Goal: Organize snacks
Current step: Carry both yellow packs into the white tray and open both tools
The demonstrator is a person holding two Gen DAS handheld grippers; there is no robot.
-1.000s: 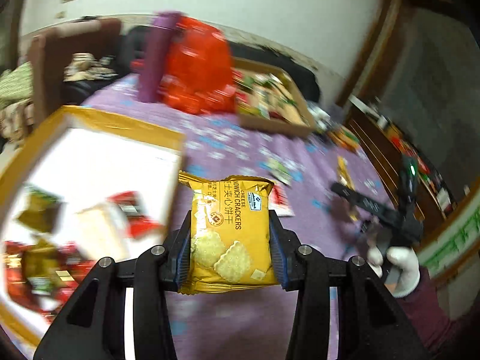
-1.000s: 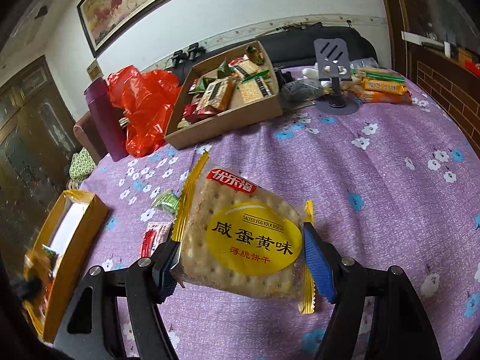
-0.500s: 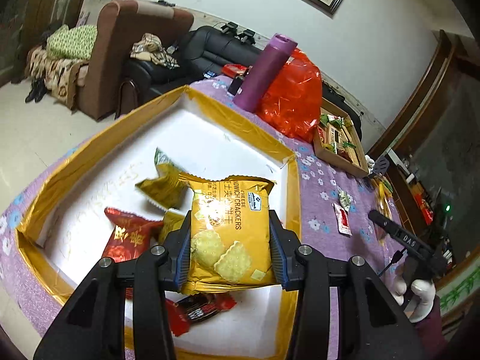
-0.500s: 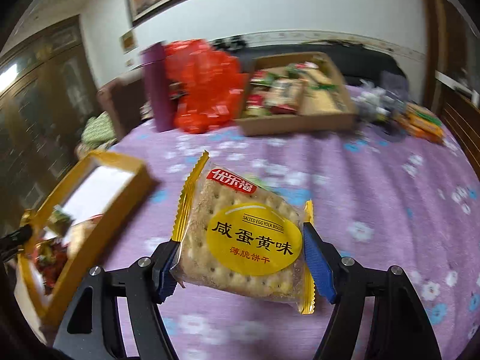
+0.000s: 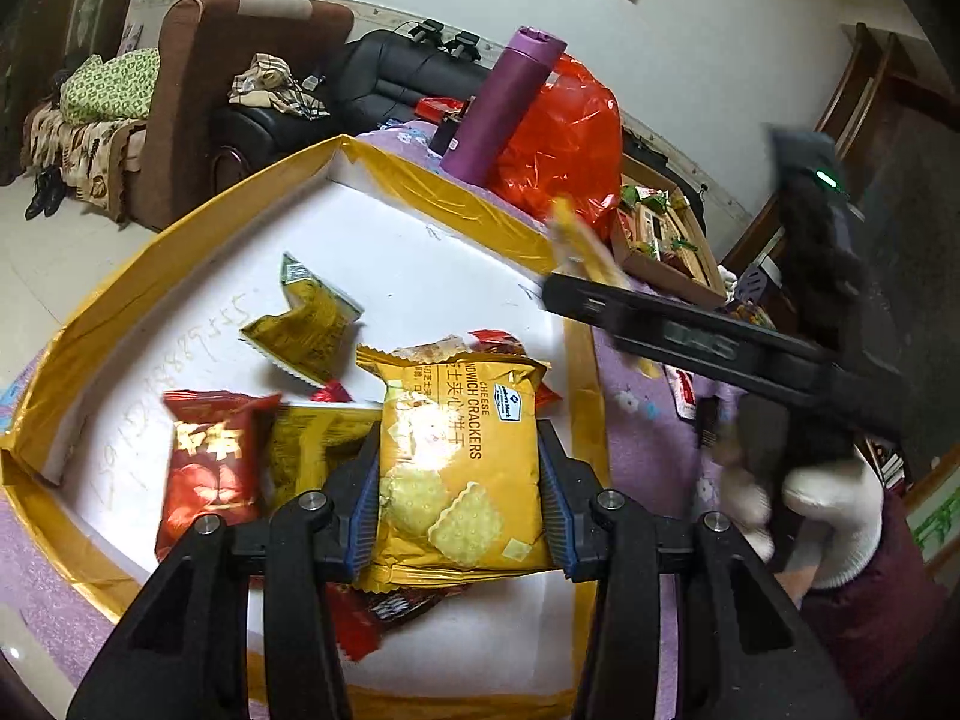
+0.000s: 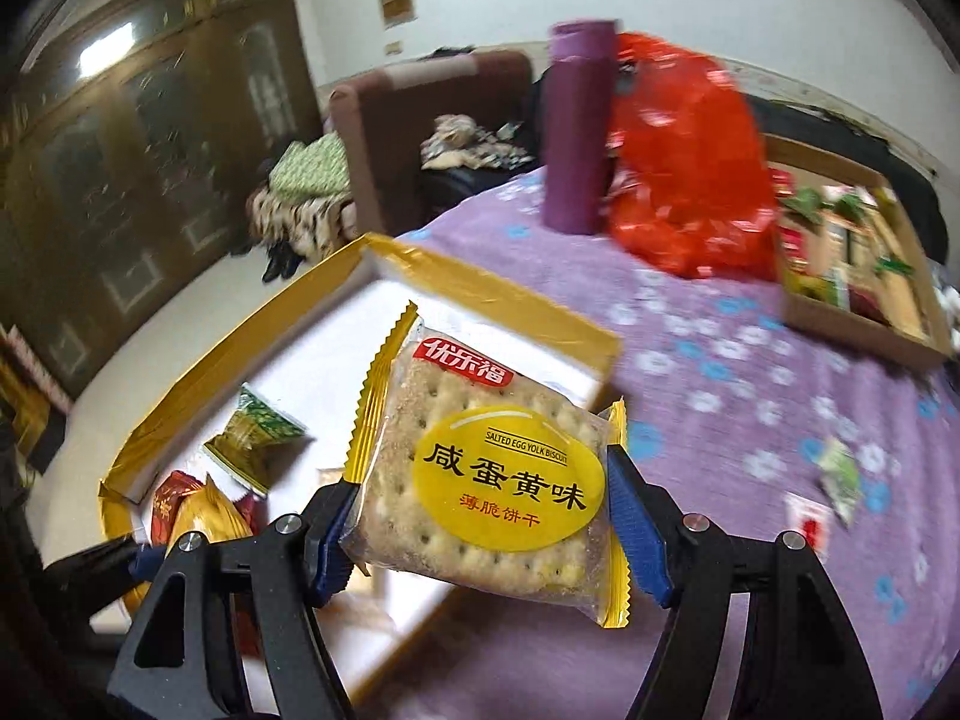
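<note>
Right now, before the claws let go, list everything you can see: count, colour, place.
cheese cracker pack: one, yellow, clamped in the left claw above the tray
egg yolk biscuit pack: one, clear with a yellow label, clamped in the right claw at the tray's edge
tray: one, gold rim, white floor, on the tablecloth
loose snacks in the tray: several; one red, one olive-gold, others partly hidden
tablecloth: one, purple, flowered
flask: one, purple, upright beside the bag
plastic bag: one, red, far side
cardboard box: one, brown, holding snacks, far right
left claw: black, blue pads
right claw: black, blue pads
gloved hand: white glove, gripping the right claw's handle
</note>
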